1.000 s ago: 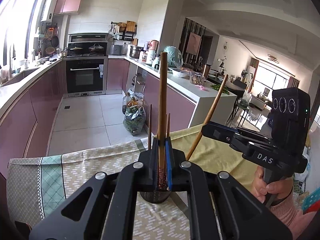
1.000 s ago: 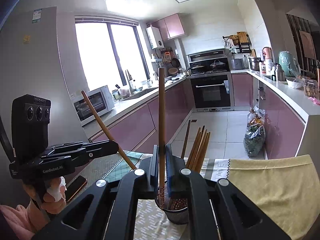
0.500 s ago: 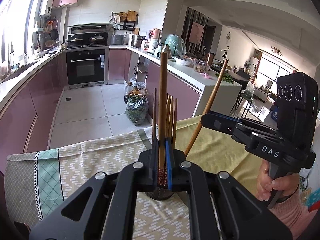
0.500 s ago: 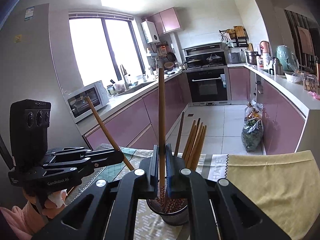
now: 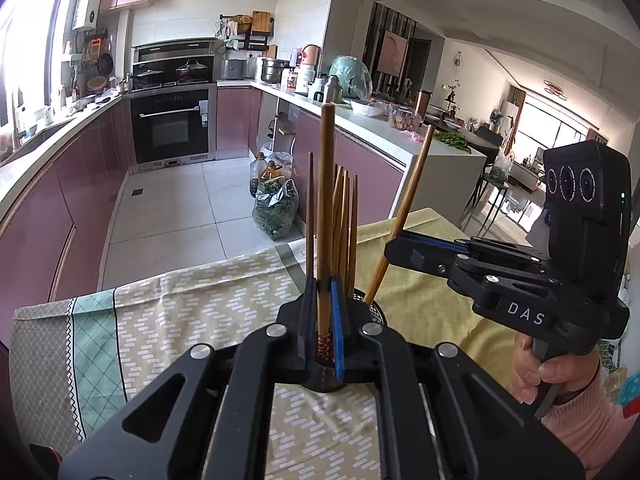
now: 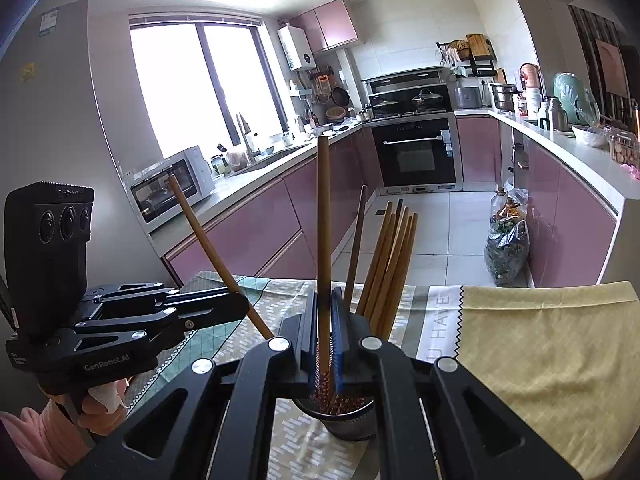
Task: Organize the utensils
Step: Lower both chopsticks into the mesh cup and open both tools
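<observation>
- Both jaws are clamped tight, each on one chopstick: left gripper [image 5: 324, 312], right gripper [image 6: 325, 320].
- Each chopstick's bottom tip is down in the black cup [image 6: 348, 420] with the other chopsticks [image 6: 390, 264].
- Let go slowly, so the cup stays standing on the surface [image 6: 540, 352].

Home kitchen, open plan. Evidence: built-in oven [image 6: 416, 154] with two lidded pots [image 6: 427, 97] on the hob above it, range hood, pink cabinet fronts [image 5: 76, 200] running along both sides, sink with tap [image 6: 244, 130] under a big window [image 6: 200, 84], microwave [image 6: 172, 188] on the counter. Wall-mounted water heater [image 5: 86, 4], pans hanging near it. Right counter is cluttered with kettles, jars and bowls. Bags of greens [image 5: 276, 208] on the tiled floor. Dining and living area visible past the counter end.
</observation>
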A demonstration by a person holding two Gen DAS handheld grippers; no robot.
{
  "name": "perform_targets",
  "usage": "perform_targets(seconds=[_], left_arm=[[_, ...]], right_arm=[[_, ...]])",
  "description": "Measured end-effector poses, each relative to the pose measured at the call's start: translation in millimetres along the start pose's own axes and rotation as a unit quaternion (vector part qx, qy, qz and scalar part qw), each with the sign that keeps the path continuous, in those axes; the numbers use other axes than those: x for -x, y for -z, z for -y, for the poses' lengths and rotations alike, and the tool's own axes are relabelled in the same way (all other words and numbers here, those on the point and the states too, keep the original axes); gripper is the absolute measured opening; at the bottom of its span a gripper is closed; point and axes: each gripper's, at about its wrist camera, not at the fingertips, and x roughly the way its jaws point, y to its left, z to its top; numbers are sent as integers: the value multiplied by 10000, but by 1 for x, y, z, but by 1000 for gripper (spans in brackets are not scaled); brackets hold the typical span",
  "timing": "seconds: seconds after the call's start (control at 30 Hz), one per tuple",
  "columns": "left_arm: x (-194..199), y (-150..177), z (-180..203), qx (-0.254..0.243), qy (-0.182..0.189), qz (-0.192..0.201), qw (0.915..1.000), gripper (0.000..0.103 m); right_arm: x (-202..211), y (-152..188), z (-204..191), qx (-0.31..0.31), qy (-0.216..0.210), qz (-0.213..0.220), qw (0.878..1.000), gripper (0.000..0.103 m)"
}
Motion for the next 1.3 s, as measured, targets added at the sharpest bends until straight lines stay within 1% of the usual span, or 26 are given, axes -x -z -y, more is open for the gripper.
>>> perform_targets(seconds=[0.53, 0.93, 1.3], left_arm=[[-7, 3, 1, -122, -35, -143, 9998, 7], [-28, 11, 0, -210, 11, -470, 9987, 7], [-46, 6, 1, -246, -51, -561, 9981, 7]], right_arm=[[-7, 4, -1, -58, -5, -110, 9999, 6], [-21, 10, 6, -111, 6, -316, 9994, 6], [-35, 8, 15, -270, 126, -402, 9987, 6]])
